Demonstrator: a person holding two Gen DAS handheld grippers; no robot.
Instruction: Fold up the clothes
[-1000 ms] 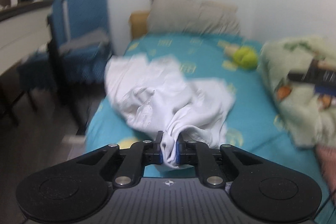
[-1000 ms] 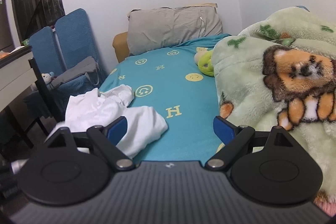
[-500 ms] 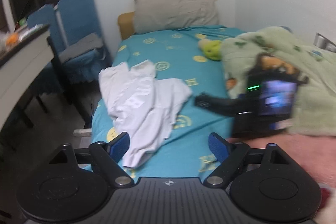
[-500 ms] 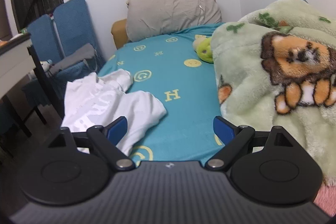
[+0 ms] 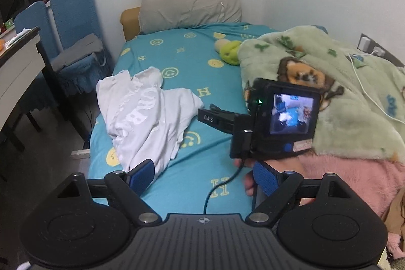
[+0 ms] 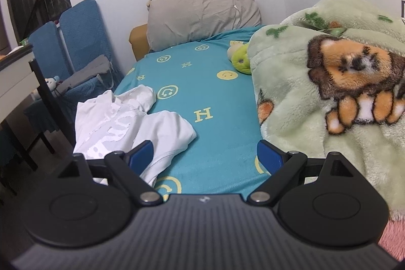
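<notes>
1. White walls are seen behind a bed covered with a teal sheet printed with yellow smileys and letters; a grey pillow is propped at its head.
2. Two blue chairs are stood to the left of the bed, with a grey cloth draped over a seat, and the corner of a pale surface is seen nearer on the left.
3. A green blanket with a cartoon animal is heaped along the right side of the bed, and a green plush toy is tucked against its far edge. A pink blanket is spread below the green one.
4. A white garment with pale lettering is left crumpled near the bed's left edge, its lower end hanging close to the near edge.
5. Seen from the left wrist, the right gripper and its lit screen are placed between the camera and the green blanket, with a dark cable trailing down across the sheet; part of a hand is glimpsed beneath it.
6. The jaws of the left gripper are spread wide, nothing is gripped, and the garment's hem is seen just behind the left pad.
7. In the right wrist view the right gripper's jaws are likewise spread wide and empty above the sheet, with the garment beside the left pad.
</notes>
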